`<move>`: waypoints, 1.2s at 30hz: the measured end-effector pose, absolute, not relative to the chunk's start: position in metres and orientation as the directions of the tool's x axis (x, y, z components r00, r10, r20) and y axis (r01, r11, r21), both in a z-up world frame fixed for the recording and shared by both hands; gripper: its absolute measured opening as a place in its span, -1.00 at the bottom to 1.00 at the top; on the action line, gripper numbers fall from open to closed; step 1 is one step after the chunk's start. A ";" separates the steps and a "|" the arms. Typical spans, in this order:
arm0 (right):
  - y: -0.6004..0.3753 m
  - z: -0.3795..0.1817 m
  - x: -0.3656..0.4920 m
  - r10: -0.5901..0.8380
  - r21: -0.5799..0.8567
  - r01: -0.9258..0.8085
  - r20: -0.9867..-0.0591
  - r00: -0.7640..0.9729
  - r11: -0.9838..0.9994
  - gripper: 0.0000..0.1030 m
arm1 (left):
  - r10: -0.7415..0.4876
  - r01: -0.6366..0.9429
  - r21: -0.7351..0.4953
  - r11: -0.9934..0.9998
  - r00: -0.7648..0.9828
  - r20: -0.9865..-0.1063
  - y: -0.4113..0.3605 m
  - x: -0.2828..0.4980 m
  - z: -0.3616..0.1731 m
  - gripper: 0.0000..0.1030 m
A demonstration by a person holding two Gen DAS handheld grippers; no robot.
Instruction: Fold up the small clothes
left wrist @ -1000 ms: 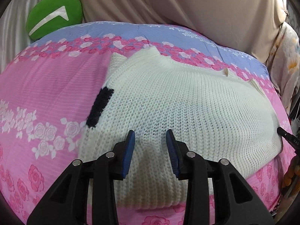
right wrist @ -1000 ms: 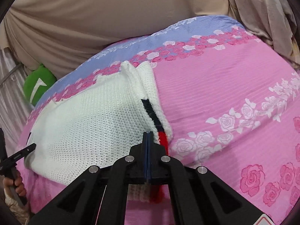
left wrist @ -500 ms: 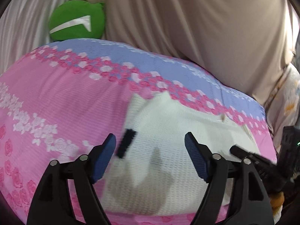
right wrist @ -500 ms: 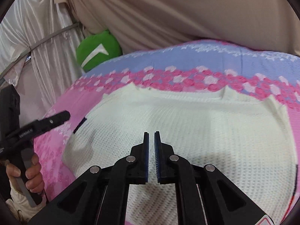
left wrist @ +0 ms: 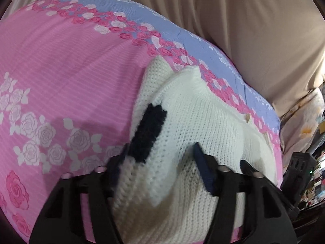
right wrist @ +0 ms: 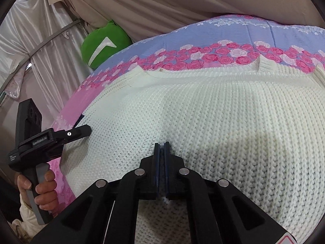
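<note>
- The cream knitted sweater (right wrist: 213, 126) lies spread on the pink flowered bedspread (left wrist: 61, 77), directly under and ahead of both pairs of fingers.
- Left gripper (left wrist: 160, 162): jaws part open and just been closing. A raised fold of the sweater's side edge, with its dark patch (left wrist: 148, 134), sits between the fingers. Whether the pads already press on the knit cannot be told, as the left finger is blurred.
- Right gripper (right wrist: 161, 152): jaws shut to a thin slit, tips low over the middle of the sweater. No cloth is visibly pinched between them; contact with the knit cannot be told.
- The hand (right wrist: 40, 191) on the left gripper's handle appears in the right wrist view, to the left of the right fingers.
- Risk, shallow bite: if the left fingers close on the top layer only, the lower layer is likely to stay flat and the fold would come out uneven.
- Risk, dragging: the loose knit stretches easily; a pull across the bedspread may shift the whole sweater instead of folding it.
- Risk, snagging: the shut right tips could catch a loop if swept across the knit.
- Risk, bedspread pickup: a deep left grasp at the edge may pinch the bedspread along with the sweater.
</note>
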State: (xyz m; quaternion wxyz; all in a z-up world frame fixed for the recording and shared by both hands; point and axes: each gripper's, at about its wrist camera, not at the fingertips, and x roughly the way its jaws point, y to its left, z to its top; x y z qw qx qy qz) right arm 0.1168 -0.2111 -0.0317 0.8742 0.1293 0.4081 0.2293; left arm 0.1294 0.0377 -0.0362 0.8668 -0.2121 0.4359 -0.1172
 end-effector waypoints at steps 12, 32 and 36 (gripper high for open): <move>-0.282 -0.005 0.078 0.451 0.466 -0.180 -0.575 0.683 0.866 -0.71 | -0.483 0.286 -0.405 0.869 0.669 -0.565 -0.039 0.111 0.051 -0.57; -0.379 -0.015 0.046 0.371 0.528 -0.018 -0.571 0.732 0.849 -0.71 | -0.586 0.579 -0.302 0.758 0.398 -0.706 -0.250 0.108 -0.004 -0.59; -0.388 -0.022 0.046 0.379 0.545 -0.008 -0.572 0.727 0.839 -0.71 | -0.555 0.581 -0.254 0.773 0.427 -0.714 -0.256 0.104 -0.008 -0.59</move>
